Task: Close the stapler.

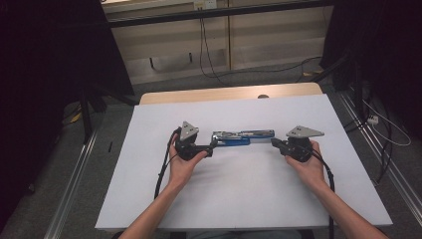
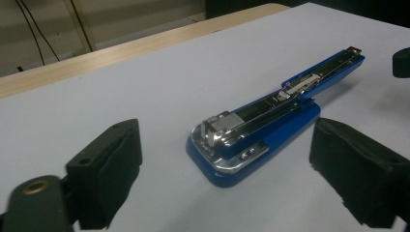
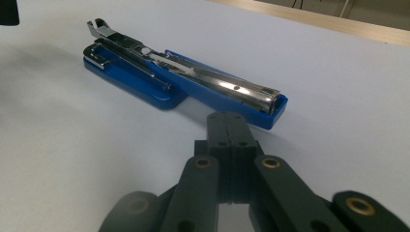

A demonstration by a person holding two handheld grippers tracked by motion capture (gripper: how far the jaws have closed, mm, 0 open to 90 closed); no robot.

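Observation:
A blue stapler lies swung open flat on the white table top, its metal magazine facing up. My left gripper is at its left end. In the left gripper view the stapler's rounded base end sits between the wide-apart jaws of the gripper, and neither pad presses on it. My right gripper is at the stapler's right end. In the right gripper view this gripper is shut with nothing in it, just short of the stapler; contact cannot be told.
The white sheet covers most of the wooden table, whose bare edge shows at the back. Cables and metal rails lie on the floor on both sides. The right gripper's tip shows beyond the stapler's far end in the left gripper view.

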